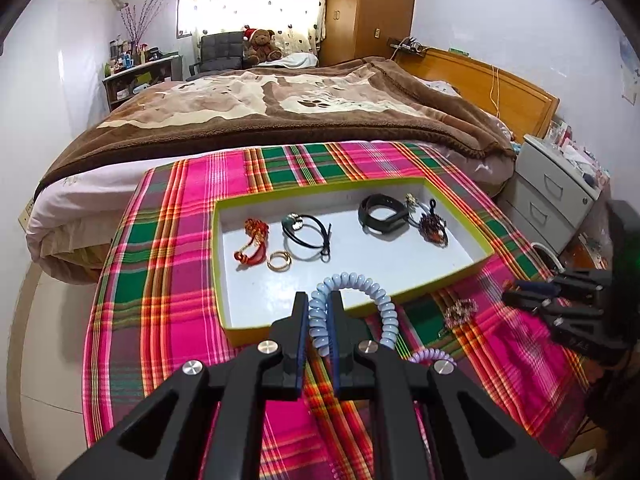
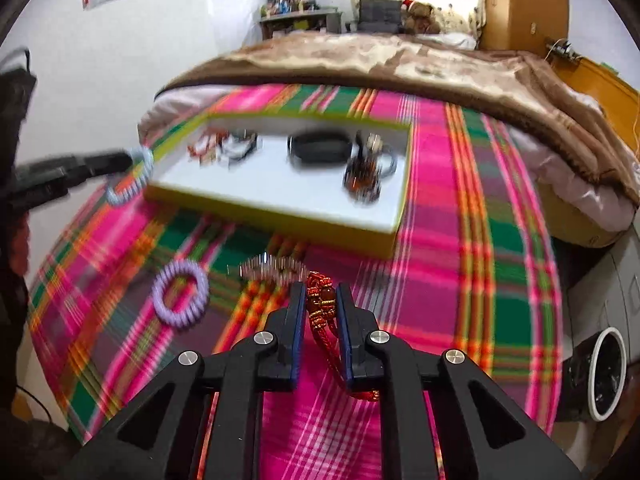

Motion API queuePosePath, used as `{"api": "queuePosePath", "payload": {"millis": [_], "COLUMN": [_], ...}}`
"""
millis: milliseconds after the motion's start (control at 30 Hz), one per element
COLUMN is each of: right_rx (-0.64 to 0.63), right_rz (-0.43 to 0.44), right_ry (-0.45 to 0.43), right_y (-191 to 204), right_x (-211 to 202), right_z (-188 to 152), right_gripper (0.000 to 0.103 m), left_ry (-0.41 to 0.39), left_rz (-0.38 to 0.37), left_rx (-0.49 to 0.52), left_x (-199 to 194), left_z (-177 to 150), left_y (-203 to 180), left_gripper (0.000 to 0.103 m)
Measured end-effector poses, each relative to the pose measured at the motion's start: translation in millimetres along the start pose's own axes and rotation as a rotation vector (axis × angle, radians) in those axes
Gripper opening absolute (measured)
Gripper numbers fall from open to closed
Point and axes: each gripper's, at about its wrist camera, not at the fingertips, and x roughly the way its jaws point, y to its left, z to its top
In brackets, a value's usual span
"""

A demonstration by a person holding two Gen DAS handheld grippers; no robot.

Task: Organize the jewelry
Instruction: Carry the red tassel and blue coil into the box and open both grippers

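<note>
Two grippers, each clamped on one piece. Left gripper (image 1: 319,300) pinches one pale blue coil band (image 1: 360,300), its loop arching over the near rim of the yellow-edged tray (image 1: 460,276). Right gripper (image 2: 319,294) grips one red beaded bracelet (image 2: 320,304) above the plaid cloth (image 2: 440,280). Tray holds six pieces: one red knotted bracelet (image 1: 252,246), one gold ring (image 1: 279,260), one black cord bracelet (image 1: 306,236), one black band (image 1: 384,214), one dark beaded bracelet (image 1: 433,226), plus one small piece behind it, too small to tell. On cloth: one purple coil band (image 2: 181,294), one sparkly chain (image 1: 460,310).
</note>
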Motion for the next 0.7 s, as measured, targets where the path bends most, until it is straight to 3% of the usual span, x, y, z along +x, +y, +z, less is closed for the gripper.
{"api": "queuePosePath", "payload": {"millis": [167,300,700], "right_rx": [0.006,-0.017,-0.015], "right_rz": [0.019,0.026,0.067], "right_ry": [-0.083,-0.100,-0.009], "right_y": [2,13,20], "right_x": [-18,-10,67], "right_z": [32,58,91], "right_gripper": [0.015,0.015,0.015], "left_ry": [-0.006,-0.007,0.059], "left_rz": [-0.008,-0.020,-0.024], "left_rx": [-0.012,-0.030,-0.082], "left_x": [7,17,70], "left_z": [13,26,37], "left_y": [5,11,25], "left_gripper": [0.010,0.010,0.010]}}
